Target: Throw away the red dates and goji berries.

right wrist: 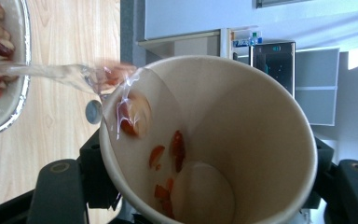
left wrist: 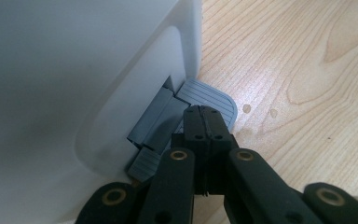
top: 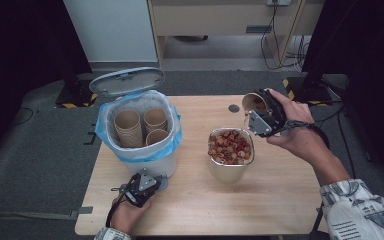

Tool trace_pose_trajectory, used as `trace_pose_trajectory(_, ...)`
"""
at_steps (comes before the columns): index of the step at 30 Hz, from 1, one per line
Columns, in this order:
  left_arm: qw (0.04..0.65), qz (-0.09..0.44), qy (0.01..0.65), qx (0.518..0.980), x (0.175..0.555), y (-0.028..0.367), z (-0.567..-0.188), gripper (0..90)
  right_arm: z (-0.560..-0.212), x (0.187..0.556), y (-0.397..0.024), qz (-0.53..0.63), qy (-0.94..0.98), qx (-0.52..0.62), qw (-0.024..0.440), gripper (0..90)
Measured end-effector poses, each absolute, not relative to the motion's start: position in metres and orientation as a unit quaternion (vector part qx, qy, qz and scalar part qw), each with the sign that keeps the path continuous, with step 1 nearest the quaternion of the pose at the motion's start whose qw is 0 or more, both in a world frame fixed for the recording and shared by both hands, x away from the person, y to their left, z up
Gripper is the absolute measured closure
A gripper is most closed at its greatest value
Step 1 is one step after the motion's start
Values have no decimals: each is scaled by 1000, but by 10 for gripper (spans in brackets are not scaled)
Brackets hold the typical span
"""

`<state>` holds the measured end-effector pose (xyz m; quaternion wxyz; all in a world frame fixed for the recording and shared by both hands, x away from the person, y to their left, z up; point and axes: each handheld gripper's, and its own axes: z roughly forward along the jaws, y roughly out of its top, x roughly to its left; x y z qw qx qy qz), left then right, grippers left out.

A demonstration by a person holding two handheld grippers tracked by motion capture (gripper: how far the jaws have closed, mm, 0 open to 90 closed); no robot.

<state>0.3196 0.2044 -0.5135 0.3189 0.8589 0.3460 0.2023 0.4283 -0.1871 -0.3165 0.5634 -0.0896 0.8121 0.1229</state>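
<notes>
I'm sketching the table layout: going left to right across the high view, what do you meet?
White bin lined with a blue bag and holding paper cups, with the left tongs at its foot → metal container of red fruit → tilted paper cup in the right tongs.

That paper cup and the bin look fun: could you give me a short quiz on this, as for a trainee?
1. True or false: the lid of the bin stands open.
2. What pours from the paper cup in the right tongs? A) sand B) water with red fruit bits C) milk
3. What do the shut left tongs press on?

Key: 1 true; 2 B, into the fruit-filled container; 3 the bin's grey pedal.
</notes>
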Motion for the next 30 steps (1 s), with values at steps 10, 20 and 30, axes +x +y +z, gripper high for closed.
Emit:
trace_pose_trajectory(10,319,203,346,859,320,204,-514,897,-309,428,-185,111,805,-101,574,285)
trace_pose_trajectory(20,320,203,346,858,320,204,-514,898,-296,427,-178,78,794,-127,590,285)
trace_pose_trajectory(30,320,203,346,858,320,204,-514,898,-292,424,-169,41,780,-157,604,285)
